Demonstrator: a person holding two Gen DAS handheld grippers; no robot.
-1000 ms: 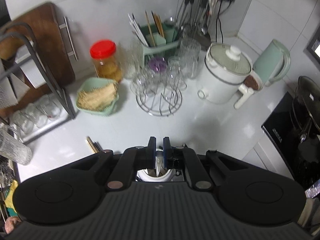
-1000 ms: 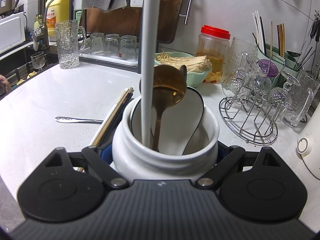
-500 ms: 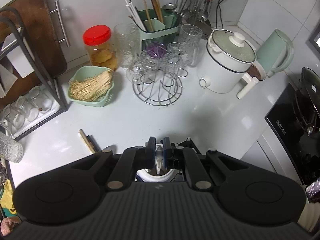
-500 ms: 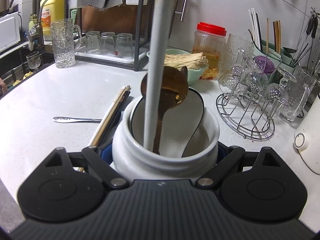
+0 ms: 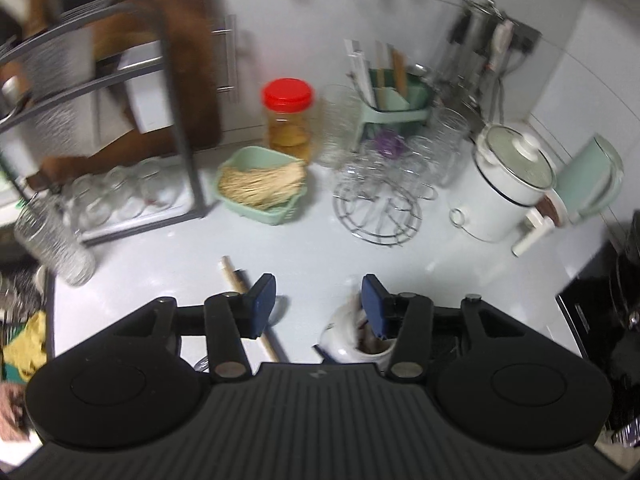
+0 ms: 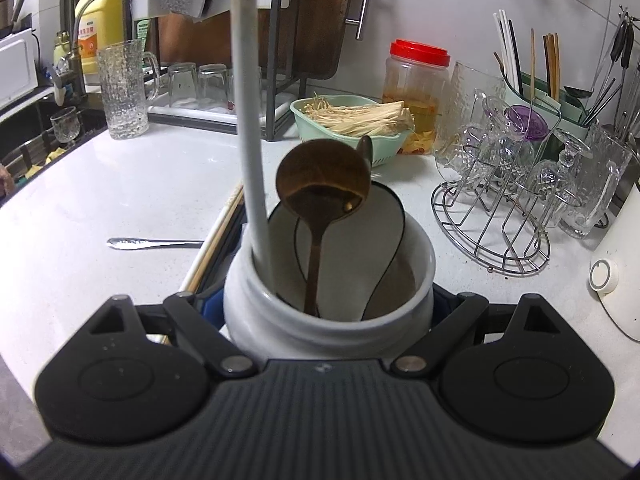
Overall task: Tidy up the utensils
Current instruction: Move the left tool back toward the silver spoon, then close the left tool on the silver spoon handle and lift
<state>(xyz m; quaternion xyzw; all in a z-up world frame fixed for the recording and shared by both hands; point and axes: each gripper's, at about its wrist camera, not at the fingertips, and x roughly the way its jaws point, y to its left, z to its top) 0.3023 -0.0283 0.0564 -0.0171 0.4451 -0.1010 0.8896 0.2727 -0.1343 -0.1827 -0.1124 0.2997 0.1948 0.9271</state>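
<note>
While the right gripper (image 6: 329, 300) has its blue pads squeezed against the sides of a chunky white ceramic crock (image 6: 328, 312), the left gripper (image 5: 319, 300) is spreading its jaws with nothing between them, just bare countertop (image 5: 320, 256) showing in the gap. That left view is pretty motion-blurred, fwiw.

The crock is round and glossy with a thick rolled rim, sitting on the smooth white counter right at the right gripper's nose. Standing in it: a long pale, matte rod-like handle (image 6: 248, 120) that runs straight up out of frame, a dark wooden ladle (image 6: 324, 184) with a round bowl and skinny stem, and a wide white spoon with a thin black outline (image 6: 384, 232) leaning on the far wall. From the left view the crock (image 5: 344, 344) sits low, just beside the right-hand blue pad.

Left of the crock, a bundle of slim wooden chopsticks (image 6: 216, 240) lies on the counter, touching or nearly touching the right gripper's finger, can't quite tell. A shiny metal spoon handle (image 6: 156, 243) lies flat a bit further left.

Further back there's a mint plastic basket (image 6: 320, 120) of stringy pale strands, a red-lidded clear jar (image 6: 416, 92), and a round wire rack (image 6: 492, 232) holding textured glasses.
</note>
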